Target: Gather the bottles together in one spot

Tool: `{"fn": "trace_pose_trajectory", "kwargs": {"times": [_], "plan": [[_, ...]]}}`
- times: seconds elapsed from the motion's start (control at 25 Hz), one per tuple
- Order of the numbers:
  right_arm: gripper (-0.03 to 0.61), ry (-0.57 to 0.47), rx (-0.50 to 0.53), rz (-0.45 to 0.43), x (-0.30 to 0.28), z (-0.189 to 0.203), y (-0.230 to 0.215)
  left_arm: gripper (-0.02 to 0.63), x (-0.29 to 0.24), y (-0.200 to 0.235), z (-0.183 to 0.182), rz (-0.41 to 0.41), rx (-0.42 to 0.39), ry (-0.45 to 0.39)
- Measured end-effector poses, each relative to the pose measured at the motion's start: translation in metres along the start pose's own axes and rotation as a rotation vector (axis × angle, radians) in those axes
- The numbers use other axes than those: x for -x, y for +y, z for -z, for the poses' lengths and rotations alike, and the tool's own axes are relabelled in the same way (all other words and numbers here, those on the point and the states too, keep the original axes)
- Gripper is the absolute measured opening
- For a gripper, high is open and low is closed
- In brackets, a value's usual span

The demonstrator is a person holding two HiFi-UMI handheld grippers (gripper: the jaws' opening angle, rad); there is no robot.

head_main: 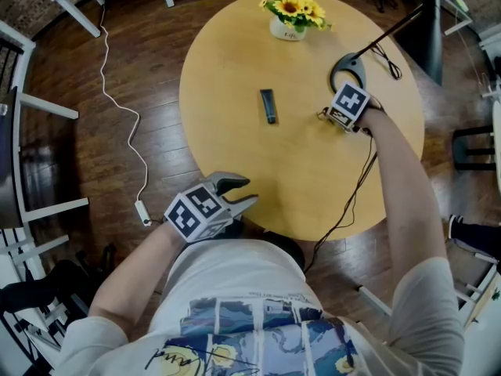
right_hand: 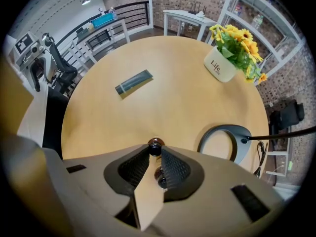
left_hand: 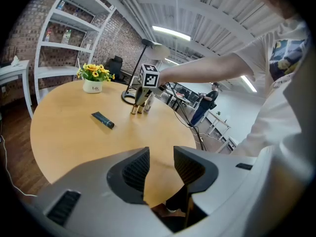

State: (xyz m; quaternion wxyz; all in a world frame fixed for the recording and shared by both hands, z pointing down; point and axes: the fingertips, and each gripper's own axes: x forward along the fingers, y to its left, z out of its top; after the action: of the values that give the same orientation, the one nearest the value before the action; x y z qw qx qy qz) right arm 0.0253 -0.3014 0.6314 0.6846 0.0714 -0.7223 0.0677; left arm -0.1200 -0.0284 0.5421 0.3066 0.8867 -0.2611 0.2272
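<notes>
Right tongs (right_hand: 156, 151) pointed down, clamped on small dark-capped bottle (right_hand: 156, 144); further bottles (right_hand: 159, 172) seen just beneath jaws. Left tongs (left_hand: 160, 156) held apart, empty, over table (head_main: 235, 155) edge.

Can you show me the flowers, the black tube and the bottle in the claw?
Flowers (head_main: 292, 7): head view, yellow bloom.
Tube (head_main: 268, 106): head view, its middle.
Bottle (right_hand: 155, 145): right gripper view, its cap.
</notes>
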Motion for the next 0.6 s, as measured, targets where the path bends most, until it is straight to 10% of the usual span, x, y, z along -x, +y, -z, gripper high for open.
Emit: {"fn": "trace_pose_trajectory", "kwargs": {"times": [0.6], "plan": [[0.175, -0.139, -0.021, 0.065, 0.039, 0.006, 0.002, 0.158, -0.020, -0.013, -0.016, 0.012, -0.031, 0.004]]}}
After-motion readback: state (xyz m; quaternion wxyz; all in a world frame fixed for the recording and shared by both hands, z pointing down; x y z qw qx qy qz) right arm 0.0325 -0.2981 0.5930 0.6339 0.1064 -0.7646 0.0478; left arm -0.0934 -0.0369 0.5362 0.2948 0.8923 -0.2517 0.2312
